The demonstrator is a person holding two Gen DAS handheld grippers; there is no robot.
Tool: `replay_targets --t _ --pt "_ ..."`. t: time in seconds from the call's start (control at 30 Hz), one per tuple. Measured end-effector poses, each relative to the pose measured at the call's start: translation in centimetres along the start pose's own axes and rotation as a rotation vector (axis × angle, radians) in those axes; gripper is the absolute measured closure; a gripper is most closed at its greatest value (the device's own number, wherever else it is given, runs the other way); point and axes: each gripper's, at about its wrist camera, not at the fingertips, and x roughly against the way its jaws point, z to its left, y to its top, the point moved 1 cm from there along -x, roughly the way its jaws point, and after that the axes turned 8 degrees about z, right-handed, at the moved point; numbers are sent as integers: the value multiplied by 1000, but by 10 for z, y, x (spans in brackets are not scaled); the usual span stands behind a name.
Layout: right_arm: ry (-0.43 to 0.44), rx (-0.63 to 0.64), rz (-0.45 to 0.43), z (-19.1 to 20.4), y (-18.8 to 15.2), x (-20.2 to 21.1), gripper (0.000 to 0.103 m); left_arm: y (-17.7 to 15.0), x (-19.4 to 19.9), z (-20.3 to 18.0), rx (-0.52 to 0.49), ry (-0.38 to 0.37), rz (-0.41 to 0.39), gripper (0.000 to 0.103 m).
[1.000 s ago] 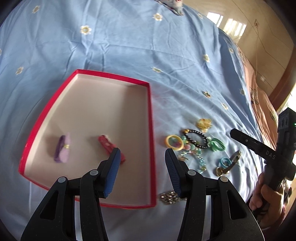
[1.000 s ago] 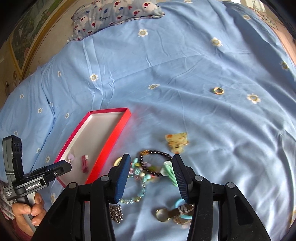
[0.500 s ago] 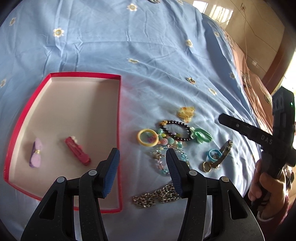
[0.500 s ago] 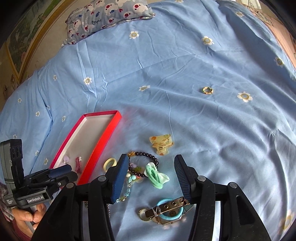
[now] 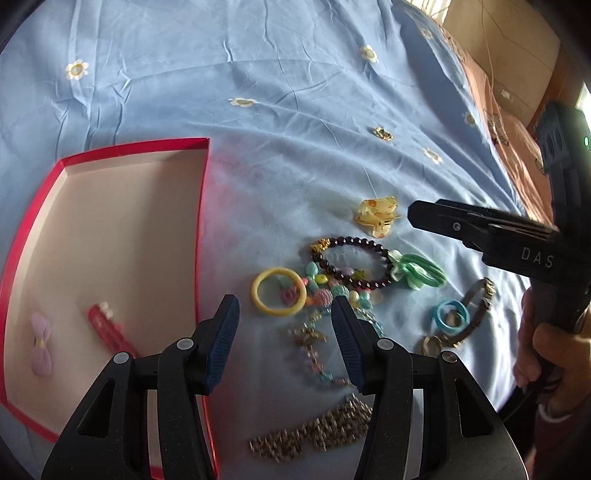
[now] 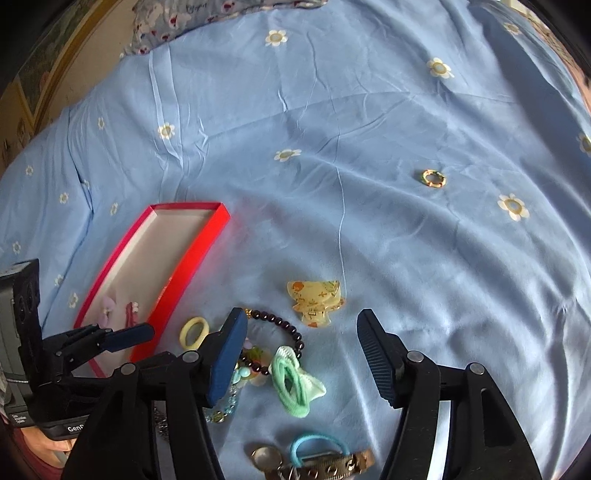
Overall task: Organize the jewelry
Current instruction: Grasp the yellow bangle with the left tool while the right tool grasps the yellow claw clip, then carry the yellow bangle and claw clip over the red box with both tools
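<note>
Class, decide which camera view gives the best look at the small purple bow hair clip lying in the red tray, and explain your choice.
The left wrist view shows it best: the purple bow hair clip lies fully exposed on the red tray floor, its shape clear. In the right wrist view the bow appears tiny, distant and partly hidden behind the left gripper.

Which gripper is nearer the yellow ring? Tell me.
Left. The left gripper hovers right at the yellow ring; the right gripper sits farther off, over the green scrunchie.

A home bedroom: blue daisy-print bedsheet (image 6: 369, 129), patterned pillow (image 6: 221, 11) at its head.
</note>
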Motion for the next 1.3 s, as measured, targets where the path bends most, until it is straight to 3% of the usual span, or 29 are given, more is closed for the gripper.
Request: replay_targets --t 0.13,0.2,0.37,0.47,0.53,0.9,1.3 --pt "-34 40 49 4 10 -17 39 5 -17 -1 -15 12 36 53" --pt "-45 59 80 5 13 -26 39 4 -25 0 -22 12 51 59" --pt "-97 95 128 6 15 -47 42 4 -29 3 -14 -11 54 86" --pt "-96 80 120 3 15 -50 73 4 -27 6 -2 -34 48 92" --pt "-88 67 95 0 14 -45 79 4 -25 7 2 -46 42 96" --pt "-5 21 -13 2 1 -9 79 -4 2 13 27 -81 -23 98" --pt "83 42 -45 39 -9 7 79 -18 35 39 99 -75 -91 98"
